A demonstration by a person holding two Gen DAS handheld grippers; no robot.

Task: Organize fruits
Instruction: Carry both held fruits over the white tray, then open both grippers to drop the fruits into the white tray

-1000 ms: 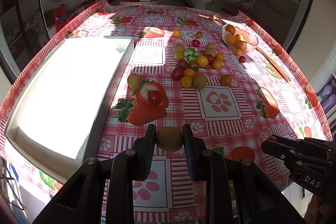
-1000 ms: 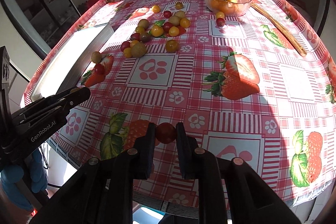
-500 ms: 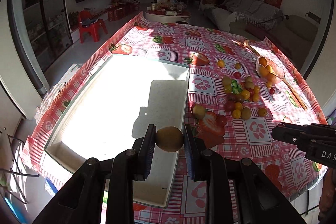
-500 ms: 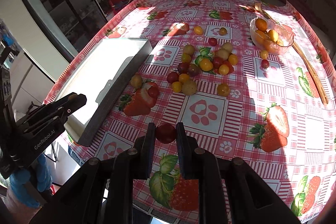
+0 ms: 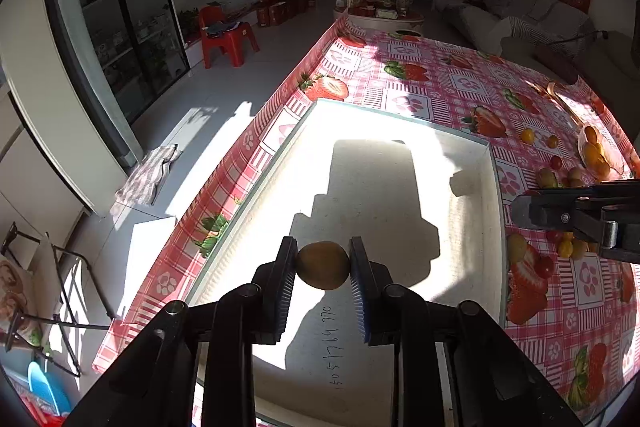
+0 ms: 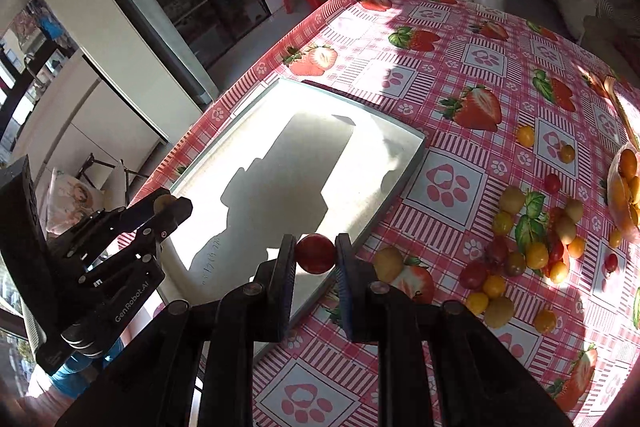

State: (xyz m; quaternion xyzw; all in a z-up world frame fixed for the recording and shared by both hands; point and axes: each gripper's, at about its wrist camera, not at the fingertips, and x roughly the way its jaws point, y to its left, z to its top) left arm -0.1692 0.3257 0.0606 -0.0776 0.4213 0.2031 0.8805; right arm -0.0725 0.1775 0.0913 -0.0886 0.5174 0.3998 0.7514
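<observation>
I have swung my left gripper (image 5: 323,267) with its brown-green fruit (image 5: 322,265) from above the desk's checked cloth to over the white tray (image 5: 494,195), and my right gripper (image 6: 315,254) with its red tomato (image 6: 315,253) has followed to the tray's near edge.

**What we cannot make out**

In the left wrist view the right gripper (image 5: 520,213) enters from the right edge, so we see only its tip; its body is cut off, and it covers part of the loose fruit pile (image 5: 560,179) behind it. The glass bowl (image 5: 600,155) sits squeezed at the frame's rim, its far side lost. The handwriting (image 5: 334,347) on the white tray (image 5: 494,227) is too small for us to read.

In the right wrist view the bowl (image 6: 622,187) is again clipped by the right edge. The fruit in the left gripper (image 6: 164,203) shows only as a sliver between the fingers. We cannot tell the tray's near corner, hidden behind the right gripper's own fingers (image 6: 280,279).
</observation>
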